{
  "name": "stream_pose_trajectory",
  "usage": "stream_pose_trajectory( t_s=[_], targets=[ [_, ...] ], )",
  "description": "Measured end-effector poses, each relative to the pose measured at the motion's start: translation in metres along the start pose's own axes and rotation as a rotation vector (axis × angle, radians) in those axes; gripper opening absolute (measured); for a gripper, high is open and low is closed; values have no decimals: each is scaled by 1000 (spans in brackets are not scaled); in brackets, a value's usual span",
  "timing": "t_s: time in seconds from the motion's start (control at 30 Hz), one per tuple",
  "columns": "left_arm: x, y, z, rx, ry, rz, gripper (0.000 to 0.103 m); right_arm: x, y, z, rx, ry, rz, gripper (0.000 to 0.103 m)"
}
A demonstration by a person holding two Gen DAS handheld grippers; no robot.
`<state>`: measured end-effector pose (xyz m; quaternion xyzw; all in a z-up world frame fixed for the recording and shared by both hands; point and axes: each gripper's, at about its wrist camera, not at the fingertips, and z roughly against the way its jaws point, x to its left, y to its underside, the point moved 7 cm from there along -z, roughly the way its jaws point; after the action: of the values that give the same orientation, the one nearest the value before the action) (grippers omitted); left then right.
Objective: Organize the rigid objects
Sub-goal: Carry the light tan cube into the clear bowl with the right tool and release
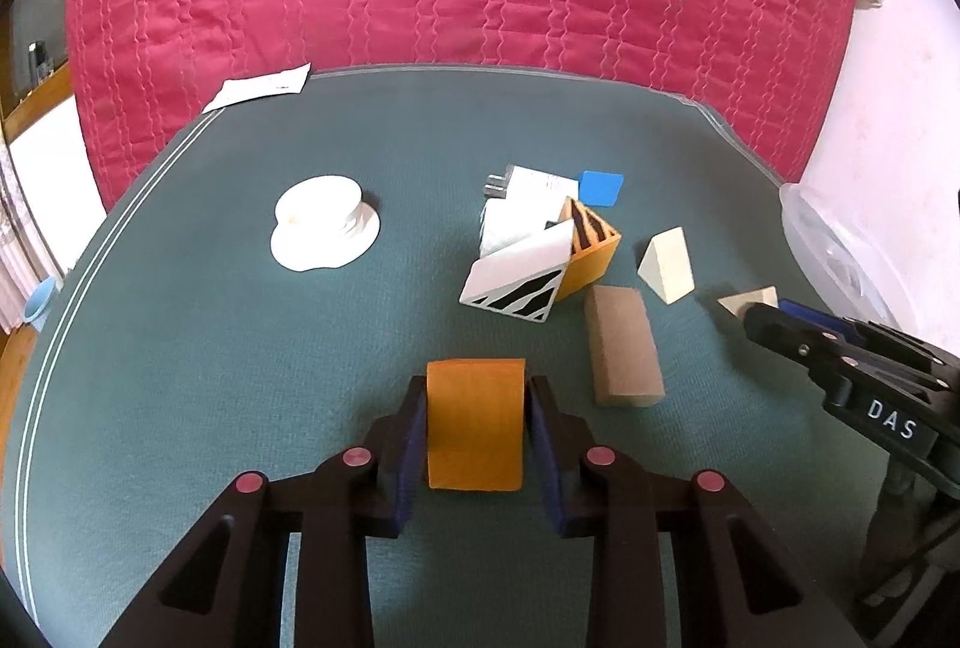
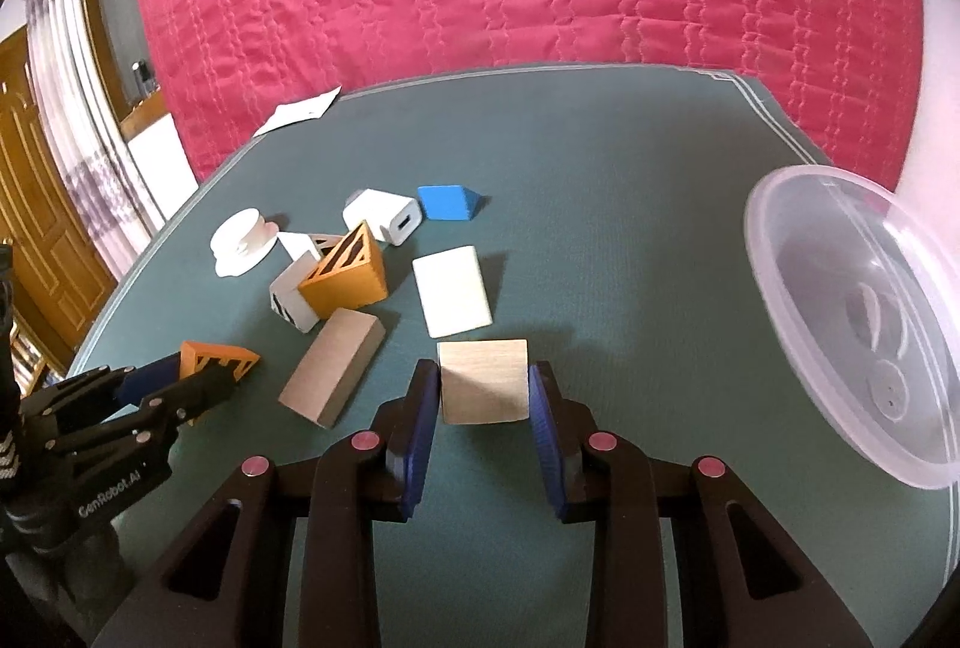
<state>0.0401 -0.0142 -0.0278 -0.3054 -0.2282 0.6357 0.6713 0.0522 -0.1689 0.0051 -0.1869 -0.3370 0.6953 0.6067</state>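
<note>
Each gripper is clamped on a block over the green table [image 2: 600, 204]: the left gripper [image 1: 477, 429] pinches an orange striped wooden wedge [image 1: 475, 423], the right gripper [image 2: 483, 396] a pale wooden wedge [image 2: 483, 389], presumably bound for the clear plastic tub [image 2: 852, 324] close by on the right.
</note>
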Motion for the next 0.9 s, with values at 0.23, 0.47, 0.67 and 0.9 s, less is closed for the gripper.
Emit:
stream_pose_trajectory(
  t_s=[0.23, 0.47, 0.67, 0.9],
  targets=[
    [-11, -4, 9, -12, -3, -26, 33, -27, -5, 31, -63, 19, -47, 31],
    [-32, -13, 14, -25, 8, -70, 33, -73, -13, 59, -132, 88, -111, 31],
    [-57, -21, 18, -39, 26, -116, 33, -123, -9, 77, -162, 175, -174, 31],
    [-88, -29, 17, -48, 51, -170, 33, -170, -3, 86, -177, 255, -241, 31]
  ],
)
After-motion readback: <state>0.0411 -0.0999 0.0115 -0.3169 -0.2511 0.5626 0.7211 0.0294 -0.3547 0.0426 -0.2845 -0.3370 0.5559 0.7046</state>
